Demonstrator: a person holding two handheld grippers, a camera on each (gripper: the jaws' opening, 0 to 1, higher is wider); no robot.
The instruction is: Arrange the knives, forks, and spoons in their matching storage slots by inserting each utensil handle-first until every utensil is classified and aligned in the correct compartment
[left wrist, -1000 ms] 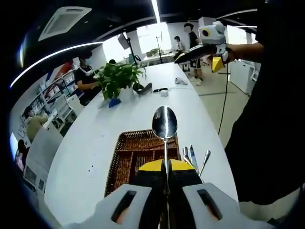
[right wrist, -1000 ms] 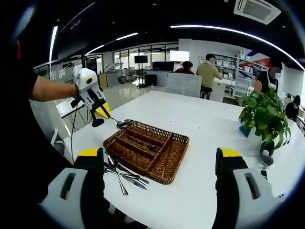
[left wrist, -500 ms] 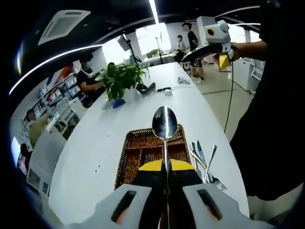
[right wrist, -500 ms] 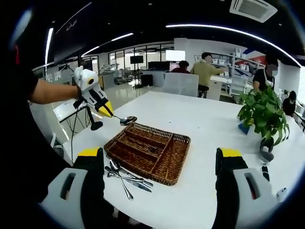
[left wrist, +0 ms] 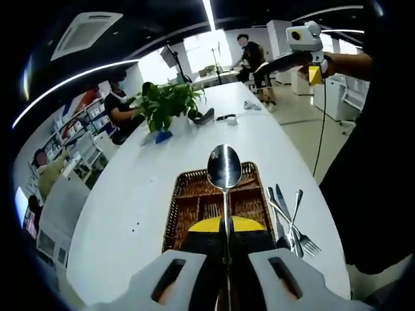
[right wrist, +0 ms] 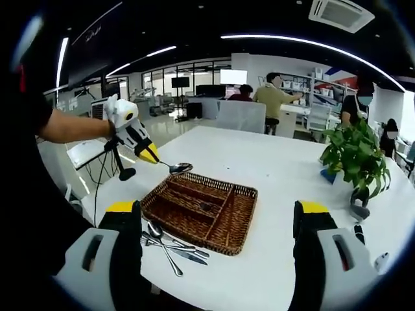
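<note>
Jaws of the left hand-held gripper [left wrist: 225,228] are pressed together on the handle of a spoon [left wrist: 224,170], whose bowl stands up past the yellow tips and hangs above the near end of a wicker tray [left wrist: 183,204] on the white counter [left wrist: 130,194]. In the right gripper view the same left hand-held gripper [right wrist: 154,157] comes in from the left, held in a person's hand, with the spoon [right wrist: 179,168] sticking out over the tray's far left corner and clear of the weave. The right hand-held gripper [right wrist: 217,223] has its two jaws spread wide apart with nothing between them; seen from the left gripper view it is raised well off the counter at upper right [left wrist: 316,72]. The tray [right wrist: 227,223] is split by wicker walls into long slots and a shorter end slot; something small and pale lies in the middle slot, too small to tell what it is, and the near part of the tray is hidden behind the left gripper's body. Just beside the tray, on the counter, lies a loose heap of cutlery [left wrist: 290,220]: a fork, a knife and at least one spoon, overlapping so the count is unclear [right wrist: 167,245]. Farther along the counter stand a leafy potted plant [right wrist: 355,155] and a few small dark items [left wrist: 225,118]. People sit and stand at desks beyond.
</note>
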